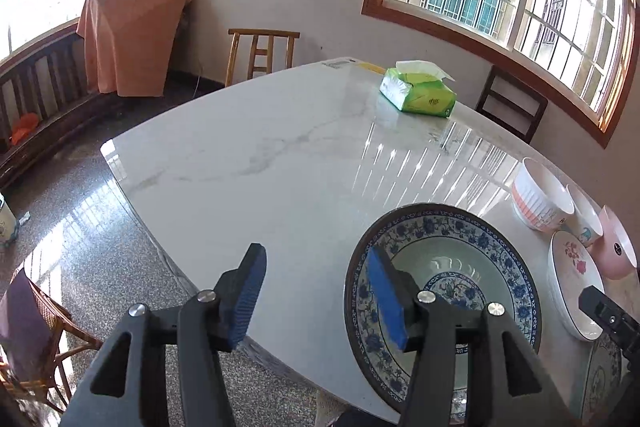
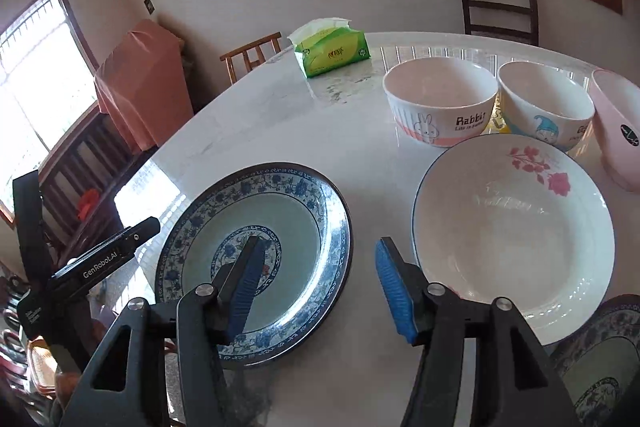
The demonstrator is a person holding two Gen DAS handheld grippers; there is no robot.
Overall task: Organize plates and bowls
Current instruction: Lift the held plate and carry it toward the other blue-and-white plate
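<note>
A blue-patterned plate (image 1: 452, 267) (image 2: 280, 223) lies near the table's front edge. A white plate with a pink flower (image 2: 516, 227) (image 1: 576, 275) lies to its right. Behind stand a rabbit bowl (image 2: 440, 107) (image 1: 538, 199), a white bowl with a blue figure (image 2: 548, 107) (image 1: 586, 219) and a pink bowl (image 2: 620, 131) (image 1: 616, 247). A second blue-patterned plate (image 2: 600, 359) (image 1: 600, 375) shows at the lower right. My left gripper (image 1: 316, 297) is open, its right finger over the blue plate's left rim. My right gripper (image 2: 316, 291) is open above the gap between the two plates.
A green tissue pack (image 1: 420, 95) (image 2: 332, 53) lies at the far side of the white marble table (image 1: 260, 155). Wooden chairs (image 1: 260, 55) stand around it. The table's edge and the granite floor (image 1: 100, 247) are at the left.
</note>
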